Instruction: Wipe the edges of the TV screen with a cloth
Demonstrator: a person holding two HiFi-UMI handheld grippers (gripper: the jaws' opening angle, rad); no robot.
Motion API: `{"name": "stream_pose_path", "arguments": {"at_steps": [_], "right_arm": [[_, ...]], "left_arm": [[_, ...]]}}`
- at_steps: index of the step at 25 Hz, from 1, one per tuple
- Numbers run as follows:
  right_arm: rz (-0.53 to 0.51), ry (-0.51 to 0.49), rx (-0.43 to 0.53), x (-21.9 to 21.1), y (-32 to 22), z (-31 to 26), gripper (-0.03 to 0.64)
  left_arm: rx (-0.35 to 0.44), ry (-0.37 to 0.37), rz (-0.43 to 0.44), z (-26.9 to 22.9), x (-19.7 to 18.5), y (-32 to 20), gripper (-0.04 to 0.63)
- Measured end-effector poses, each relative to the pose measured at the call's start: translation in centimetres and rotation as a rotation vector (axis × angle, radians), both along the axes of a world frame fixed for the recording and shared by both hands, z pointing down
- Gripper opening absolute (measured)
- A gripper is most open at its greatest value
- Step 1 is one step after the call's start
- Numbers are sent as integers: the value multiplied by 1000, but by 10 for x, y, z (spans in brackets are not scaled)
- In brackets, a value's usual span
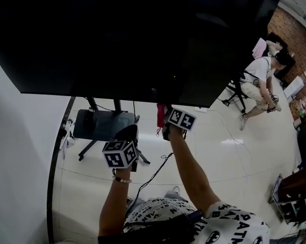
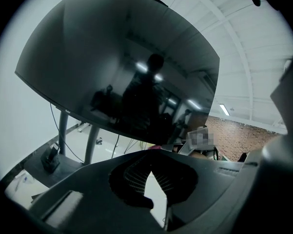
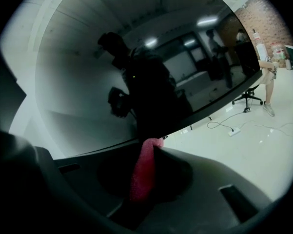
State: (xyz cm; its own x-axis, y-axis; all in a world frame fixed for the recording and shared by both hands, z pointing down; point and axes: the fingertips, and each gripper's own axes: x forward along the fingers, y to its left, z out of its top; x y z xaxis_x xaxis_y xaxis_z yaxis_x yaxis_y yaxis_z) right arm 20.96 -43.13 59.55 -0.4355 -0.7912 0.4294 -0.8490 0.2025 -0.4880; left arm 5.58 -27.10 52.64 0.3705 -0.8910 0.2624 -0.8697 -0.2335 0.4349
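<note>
The right hand-held gripper (image 3: 153,150) is clamped on a red cloth (image 3: 142,172). The cloth's top end sits at the bottom edge of the TV screen (image 1: 132,34) and seems to touch it. The left hand-held gripper (image 2: 151,156) hangs just below that edge, jaw tips together with nothing between them.

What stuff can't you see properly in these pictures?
- TV screen: top edge cut off by the head view's frame.
- Cloth: mostly buried between the shut jaws of the right hand-held gripper, right gripper view; full size unknown.
- Left hand-held gripper: head view, its marker cube hides the jaws.
- Seated person: head view, too small for detail.
</note>
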Motion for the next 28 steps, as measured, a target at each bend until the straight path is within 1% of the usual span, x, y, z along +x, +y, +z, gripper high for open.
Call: {"name": "stream_pose_path", "arguments": {"at_steps": [7,12,14,19,21,23,25,28], "right_arm": [[-25,-22,-30,-68,6,-1,64],[-36,-35,-21,-101,10,-7,64],[-59,-47,-24,-118,13,-9,64],[-120,-137,-31,-166,15,-11,64],[-145,-168,-46,-184,17,-10,64],[-178,-205,-67,-203,17,-11,64],[-220,-210,-81,-221,18,-10,64],[-292,-186,-81,-249,23,-10,64]], "left_arm": [[-8,-8,8,3,-61,23,0],[-12,-9,-8,0,-92,34,0],[-12,0,-24,-1,-101,36,0],[0,1,-66,-5,-125,33,0],[2,3,-80,-5,-134,30,0],[-2,21,-96,-3,-143,25,0],[-14,27,-121,1,-155,21,0],[-21,14,-167,1,-177,17,0]]}}
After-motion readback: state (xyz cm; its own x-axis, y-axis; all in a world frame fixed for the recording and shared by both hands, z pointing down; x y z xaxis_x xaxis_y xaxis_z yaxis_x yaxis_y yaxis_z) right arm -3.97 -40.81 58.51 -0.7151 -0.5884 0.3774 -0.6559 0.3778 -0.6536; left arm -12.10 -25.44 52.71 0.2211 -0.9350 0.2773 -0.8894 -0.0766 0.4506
